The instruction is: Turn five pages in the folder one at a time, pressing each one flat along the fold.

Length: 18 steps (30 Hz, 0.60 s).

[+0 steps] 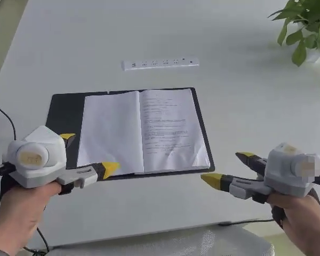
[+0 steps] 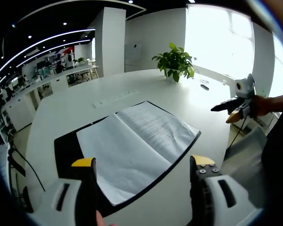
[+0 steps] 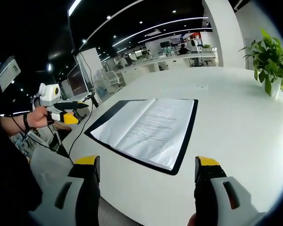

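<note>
With left gripper (image 1: pixel 89 152) and right gripper (image 1: pixel 226 167) fingers open and empty, I'd pinch only the top page (image 1: pixel 170 128) at 3 o'clock on the folder (image 1: pixel 64 114).

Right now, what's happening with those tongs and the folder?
Left tongs open, right tongs open, both off the pages. Folder lying open, flat. Nothing blocking.

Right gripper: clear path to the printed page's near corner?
Probably yes: the right gripper hangs open just off the folder's near right corner with nothing between; the printed page lies flat.
</note>
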Motion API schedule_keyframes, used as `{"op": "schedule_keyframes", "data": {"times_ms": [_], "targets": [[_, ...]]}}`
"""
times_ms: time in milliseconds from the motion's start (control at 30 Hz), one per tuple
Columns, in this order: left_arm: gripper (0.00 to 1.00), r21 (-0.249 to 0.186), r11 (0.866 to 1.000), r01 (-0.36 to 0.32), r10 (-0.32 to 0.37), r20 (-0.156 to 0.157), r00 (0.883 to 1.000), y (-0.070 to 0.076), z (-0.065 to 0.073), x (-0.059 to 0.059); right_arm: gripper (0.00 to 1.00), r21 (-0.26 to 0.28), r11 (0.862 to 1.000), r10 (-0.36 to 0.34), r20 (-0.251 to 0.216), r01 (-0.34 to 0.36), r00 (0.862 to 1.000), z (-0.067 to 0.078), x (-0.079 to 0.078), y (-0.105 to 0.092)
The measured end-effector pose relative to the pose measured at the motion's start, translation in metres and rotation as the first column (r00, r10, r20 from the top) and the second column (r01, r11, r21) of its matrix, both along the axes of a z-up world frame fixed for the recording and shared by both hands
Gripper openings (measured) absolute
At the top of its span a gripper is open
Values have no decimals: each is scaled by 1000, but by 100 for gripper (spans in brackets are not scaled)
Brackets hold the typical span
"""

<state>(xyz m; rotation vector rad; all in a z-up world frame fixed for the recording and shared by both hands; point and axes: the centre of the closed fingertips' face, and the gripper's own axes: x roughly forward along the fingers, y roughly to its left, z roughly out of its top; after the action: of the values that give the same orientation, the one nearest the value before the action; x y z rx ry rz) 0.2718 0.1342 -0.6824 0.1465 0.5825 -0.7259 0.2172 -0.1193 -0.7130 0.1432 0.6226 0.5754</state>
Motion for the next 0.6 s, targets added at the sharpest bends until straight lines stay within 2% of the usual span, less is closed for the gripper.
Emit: {"op": "schedule_keyframes", "data": {"times_ms": [200, 333, 467, 500, 567, 600], "targets": [[83, -7, 998, 66, -66, -2, 998, -29, 0, 3, 81, 22, 999, -29, 5, 29, 1000, 4, 2, -8], [83, -13, 995, 100, -100, 1, 995, -46, 1, 9, 82, 20, 1000, -22, -5, 22, 1000, 1, 1, -9], [84, -46, 991, 124, -125, -1, 992, -62, 2, 14, 81, 23, 1000, -18, -10, 18, 1000, 0, 0, -9], [84, -62, 989, 134, -135, -13, 991, -67, 1, 14, 81, 25, 1000, -18, -11, 18, 1000, 0, 0, -10], [85, -61, 987, 149, -150, -24, 988, -74, -3, 16, 81, 32, 999, -13, -16, 13, 1000, -1, -1, -11], [88, -59, 986, 159, -160, -16, 987, -78, -4, 16, 81, 34, 999, -9, -19, 10, 1000, -1, -1, -10]]}}
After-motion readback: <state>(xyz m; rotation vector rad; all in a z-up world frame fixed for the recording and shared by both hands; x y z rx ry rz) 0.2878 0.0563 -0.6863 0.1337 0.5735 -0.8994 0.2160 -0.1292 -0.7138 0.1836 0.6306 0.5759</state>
